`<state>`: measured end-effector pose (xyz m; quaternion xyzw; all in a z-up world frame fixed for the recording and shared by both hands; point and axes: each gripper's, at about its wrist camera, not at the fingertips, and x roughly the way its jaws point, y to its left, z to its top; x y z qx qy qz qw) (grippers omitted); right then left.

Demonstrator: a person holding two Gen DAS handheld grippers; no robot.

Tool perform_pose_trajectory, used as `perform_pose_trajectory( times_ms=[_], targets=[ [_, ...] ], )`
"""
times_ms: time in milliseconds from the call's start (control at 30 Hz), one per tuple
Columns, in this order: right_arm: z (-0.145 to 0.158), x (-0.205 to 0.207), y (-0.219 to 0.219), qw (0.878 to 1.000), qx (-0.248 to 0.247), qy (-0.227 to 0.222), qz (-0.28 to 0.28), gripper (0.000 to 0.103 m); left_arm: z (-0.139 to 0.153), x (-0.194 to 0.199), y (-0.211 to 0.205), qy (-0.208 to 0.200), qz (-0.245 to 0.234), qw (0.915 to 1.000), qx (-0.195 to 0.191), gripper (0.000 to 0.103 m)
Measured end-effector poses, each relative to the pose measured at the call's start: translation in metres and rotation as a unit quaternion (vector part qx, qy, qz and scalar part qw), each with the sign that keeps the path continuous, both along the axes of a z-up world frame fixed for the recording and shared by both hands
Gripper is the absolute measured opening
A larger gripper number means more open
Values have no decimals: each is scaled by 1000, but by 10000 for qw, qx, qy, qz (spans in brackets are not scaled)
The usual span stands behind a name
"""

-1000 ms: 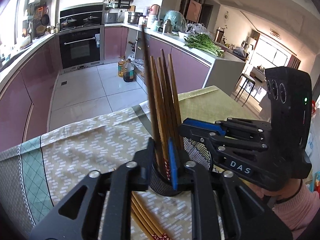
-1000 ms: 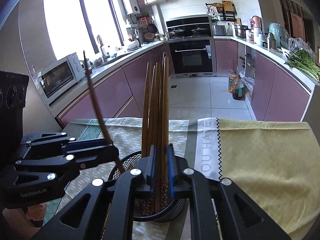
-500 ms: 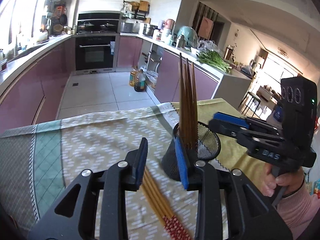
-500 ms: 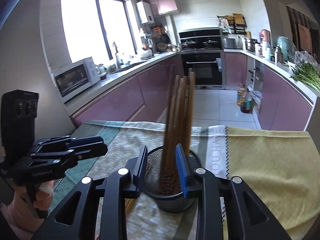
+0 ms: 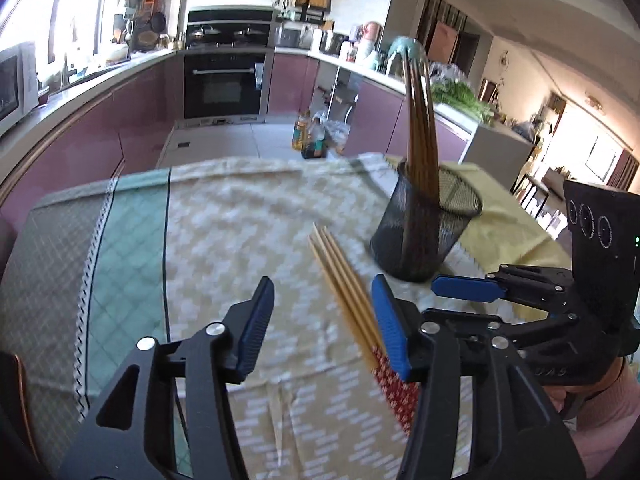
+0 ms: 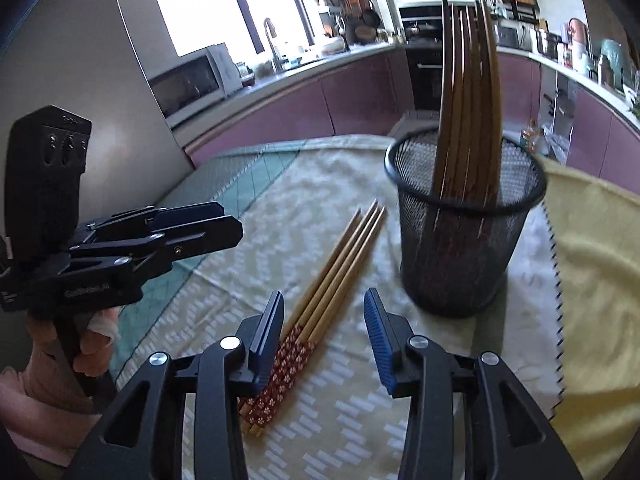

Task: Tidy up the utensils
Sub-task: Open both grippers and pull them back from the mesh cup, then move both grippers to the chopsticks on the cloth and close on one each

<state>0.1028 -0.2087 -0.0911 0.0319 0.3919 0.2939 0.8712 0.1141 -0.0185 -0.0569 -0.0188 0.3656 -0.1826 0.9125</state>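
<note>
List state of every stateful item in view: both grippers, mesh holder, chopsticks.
left gripper: open, jaws just been opening, nothing gripped
right gripper: open, jaws just been opening, nothing gripped
mesh holder: upright on the tablecloth, holding chopsticks
chopsticks in holder: standing, leaning together
loose chopsticks: lying flat in a bundle beside the holder, not yet stowed

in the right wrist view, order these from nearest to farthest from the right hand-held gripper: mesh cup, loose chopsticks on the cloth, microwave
1. Loose chopsticks: lying on the cloth, their patterned ends just left of centre between the open fingers of the right hand-held gripper.
2. Mesh cup: upright on the cloth, ahead and to the right, holding more chopsticks.
3. Microwave: on the far counter, upper left.
</note>
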Motion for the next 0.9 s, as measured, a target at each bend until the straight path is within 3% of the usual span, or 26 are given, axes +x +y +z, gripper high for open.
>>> perform_pose_trajectory(
  times_ms=[367,900],
  targets=[
    [-20,-6,10,9995,-228,216,-103,36,-31,-5,-5,349,28,9992,217,56],
    [-25,-7,11,9983,-497,243,-181,31,-44,-3,-9,518,39,9982,284,56]
  ],
)
